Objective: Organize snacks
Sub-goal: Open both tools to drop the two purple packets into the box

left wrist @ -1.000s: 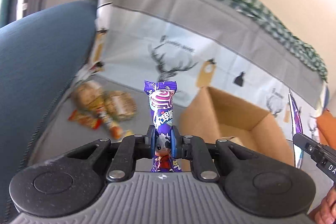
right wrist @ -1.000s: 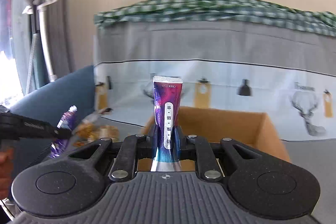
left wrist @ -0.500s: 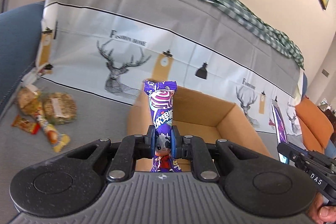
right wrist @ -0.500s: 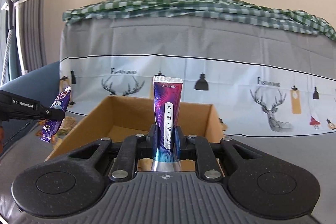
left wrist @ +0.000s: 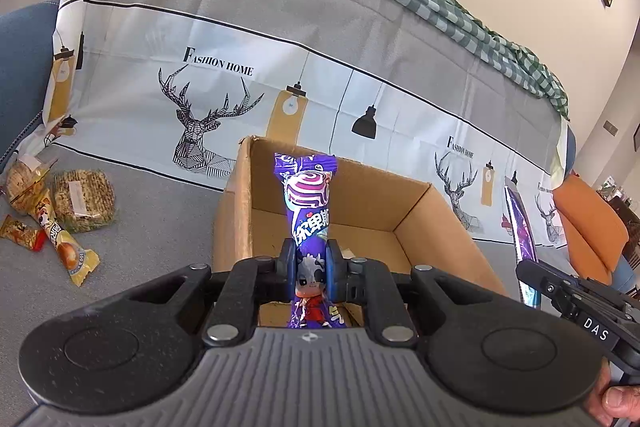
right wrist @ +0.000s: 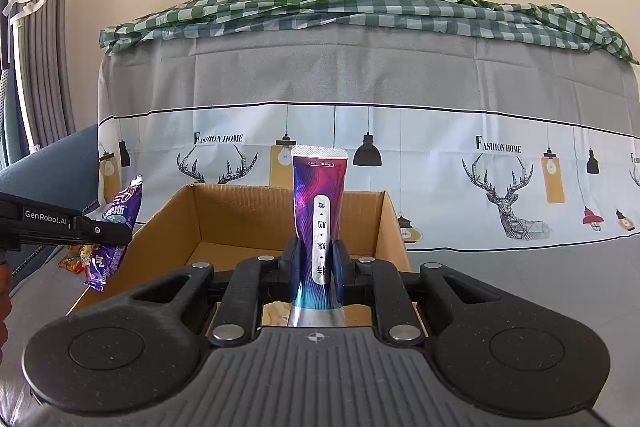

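My left gripper [left wrist: 307, 259] is shut on a purple candy packet [left wrist: 306, 199] and holds it upright at the near rim of an open cardboard box [left wrist: 236, 223]. My right gripper [right wrist: 316, 263] is shut on a purple and blue snack pouch [right wrist: 318, 211], upright over the box's near edge [right wrist: 184, 223]. In the right wrist view the left gripper [right wrist: 100, 229] with its candy packet [right wrist: 116, 223] is at the box's left side. In the left wrist view the right gripper [left wrist: 532, 275] with its pouch [left wrist: 520, 227] is at the box's right.
Several loose snacks lie on the grey sofa seat at the left: a round cracker pack [left wrist: 84, 201], a long orange sausage pack [left wrist: 60, 239] and a small red packet [left wrist: 20, 231]. A deer-print cover drapes the sofa back [right wrist: 360, 155]. An orange cushion [left wrist: 588, 227] is at the right.
Both grippers have swung toward the box with their packets still held. The box now sits centred and nearer in both views, and the loose snacks have slid to the left edge.
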The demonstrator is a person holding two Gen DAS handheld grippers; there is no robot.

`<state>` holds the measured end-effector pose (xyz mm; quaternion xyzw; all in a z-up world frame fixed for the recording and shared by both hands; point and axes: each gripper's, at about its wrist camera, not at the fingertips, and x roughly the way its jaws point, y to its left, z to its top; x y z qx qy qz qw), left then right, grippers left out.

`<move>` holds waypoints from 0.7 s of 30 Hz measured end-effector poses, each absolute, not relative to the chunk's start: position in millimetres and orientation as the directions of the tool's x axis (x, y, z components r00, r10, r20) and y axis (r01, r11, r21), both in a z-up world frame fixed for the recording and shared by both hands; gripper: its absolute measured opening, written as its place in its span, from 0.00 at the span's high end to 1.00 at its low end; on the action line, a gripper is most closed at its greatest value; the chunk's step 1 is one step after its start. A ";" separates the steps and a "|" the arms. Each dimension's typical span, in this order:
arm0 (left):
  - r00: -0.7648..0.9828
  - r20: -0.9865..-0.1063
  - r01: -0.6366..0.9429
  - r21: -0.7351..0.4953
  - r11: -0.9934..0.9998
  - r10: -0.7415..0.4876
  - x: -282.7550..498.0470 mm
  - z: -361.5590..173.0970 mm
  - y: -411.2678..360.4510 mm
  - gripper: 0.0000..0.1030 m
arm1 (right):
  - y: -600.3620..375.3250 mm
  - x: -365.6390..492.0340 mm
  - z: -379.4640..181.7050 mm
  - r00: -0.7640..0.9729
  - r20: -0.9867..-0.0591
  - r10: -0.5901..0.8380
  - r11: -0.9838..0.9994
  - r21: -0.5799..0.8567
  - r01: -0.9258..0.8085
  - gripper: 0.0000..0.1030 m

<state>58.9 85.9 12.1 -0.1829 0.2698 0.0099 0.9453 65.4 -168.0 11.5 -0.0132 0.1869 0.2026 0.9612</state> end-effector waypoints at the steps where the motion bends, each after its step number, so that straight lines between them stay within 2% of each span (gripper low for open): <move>1: 0.854 -0.513 -0.116 -0.340 0.933 -0.081 58.7 12.3 85.7 0.86 | -168.1 65.4 11.7 0.848 -0.365 0.384 0.918 0.051 -0.394 0.83; 12: 0.861 -0.500 -0.101 -0.352 0.931 -0.095 57.4 15.3 84.3 0.86 | -166.2 63.9 11.6 0.850 -0.366 0.380 0.920 0.051 -0.389 0.83; 16: 0.861 -0.464 0.008 -0.394 0.919 -0.206 57.1 20.2 76.0 0.82 | -166.5 63.6 11.6 0.851 -0.362 0.381 0.919 0.049 -0.391 0.82; 18: 0.864 -0.435 0.072 -0.394 0.916 -0.255 54.2 23.8 68.7 0.61 | -166.8 63.9 11.8 0.855 -0.358 0.375 0.922 0.054 -0.382 0.78; 20: 0.876 -0.413 0.092 -0.364 0.927 -0.249 49.5 26.8 63.0 0.60 | -166.1 63.0 12.6 0.863 -0.351 0.362 0.928 0.054 -0.368 0.50; 21: 0.876 -0.411 0.094 -0.365 0.926 -0.251 48.9 26.6 63.1 0.60 | -165.8 62.1 13.5 0.868 -0.343 0.358 0.931 0.055 -0.362 0.47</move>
